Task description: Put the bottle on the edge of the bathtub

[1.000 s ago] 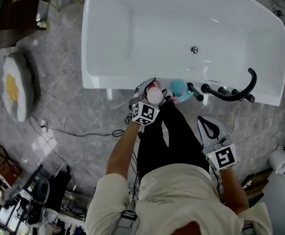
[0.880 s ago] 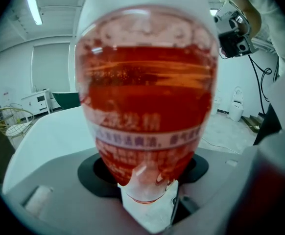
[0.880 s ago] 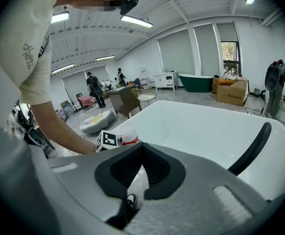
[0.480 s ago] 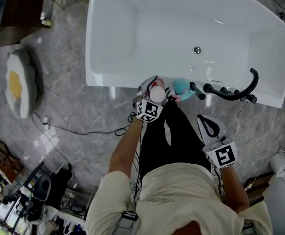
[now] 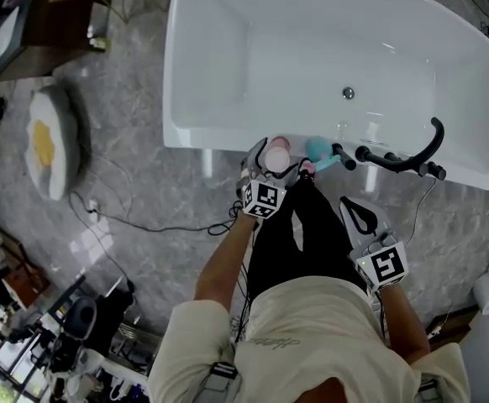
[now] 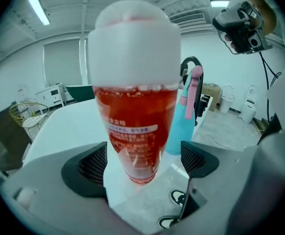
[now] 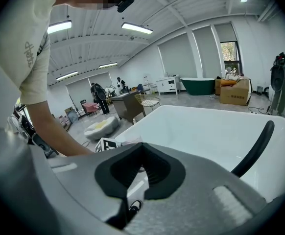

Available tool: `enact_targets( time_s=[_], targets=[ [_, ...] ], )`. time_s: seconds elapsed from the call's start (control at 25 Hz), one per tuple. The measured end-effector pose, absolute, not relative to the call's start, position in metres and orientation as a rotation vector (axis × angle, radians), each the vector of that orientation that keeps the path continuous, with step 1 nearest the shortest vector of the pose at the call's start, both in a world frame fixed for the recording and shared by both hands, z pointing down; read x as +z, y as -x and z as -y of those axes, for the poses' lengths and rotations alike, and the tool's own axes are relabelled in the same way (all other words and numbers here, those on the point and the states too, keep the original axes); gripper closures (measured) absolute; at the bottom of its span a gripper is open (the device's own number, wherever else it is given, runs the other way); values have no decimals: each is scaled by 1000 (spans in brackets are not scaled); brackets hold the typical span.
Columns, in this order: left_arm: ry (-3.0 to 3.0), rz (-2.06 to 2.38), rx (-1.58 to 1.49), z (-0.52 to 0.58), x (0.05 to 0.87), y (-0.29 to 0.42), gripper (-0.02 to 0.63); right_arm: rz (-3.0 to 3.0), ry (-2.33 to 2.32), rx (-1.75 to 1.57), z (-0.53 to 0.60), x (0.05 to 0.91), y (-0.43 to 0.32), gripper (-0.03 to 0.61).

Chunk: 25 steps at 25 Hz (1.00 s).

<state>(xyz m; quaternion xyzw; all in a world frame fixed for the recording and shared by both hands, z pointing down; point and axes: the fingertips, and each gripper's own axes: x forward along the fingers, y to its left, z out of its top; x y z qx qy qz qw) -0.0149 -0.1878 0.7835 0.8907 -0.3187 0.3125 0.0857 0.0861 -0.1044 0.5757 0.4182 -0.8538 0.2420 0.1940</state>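
The left gripper [image 6: 143, 159] is sitting at the near rim of the white bathtub [image 5: 219, 141], and its jaws have just been opening. They are standing wide now, pads off the glass, gripping nothing. Between them the bottle [image 6: 135, 126] is standing upright on that rim, red liquid under a white cap, with a teal spray bottle [image 6: 180, 126] just beside it on the same edge. From above, the bottle [image 5: 276, 153] is showing right at the left gripper's [image 5: 271, 164] tips, the curved black handle [image 5: 404, 159] lying farther along the rim. The right gripper [image 7: 141, 173] is hanging back near the person's leg, jaws pressed together and empty.
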Motion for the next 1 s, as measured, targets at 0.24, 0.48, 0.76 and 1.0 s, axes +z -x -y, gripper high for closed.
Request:
enact_targets(
  time_s=[0.24,0.48,0.76,1.0],
  targets=[
    [-2535,1007,872,162,758,22,134,2472,-1126,622,108,562,-79,577],
    [-2441,1047,675,142,703,30,200,2541,-1121,547,122,543,-70,577],
    [-2375,1122,543,139,630,45,396,2621,-1034,460,121,526,-53,578],
    [-2343,1300,412,167,571,81,559,2705,-984,324,147,497,-25,577]
  ],
)
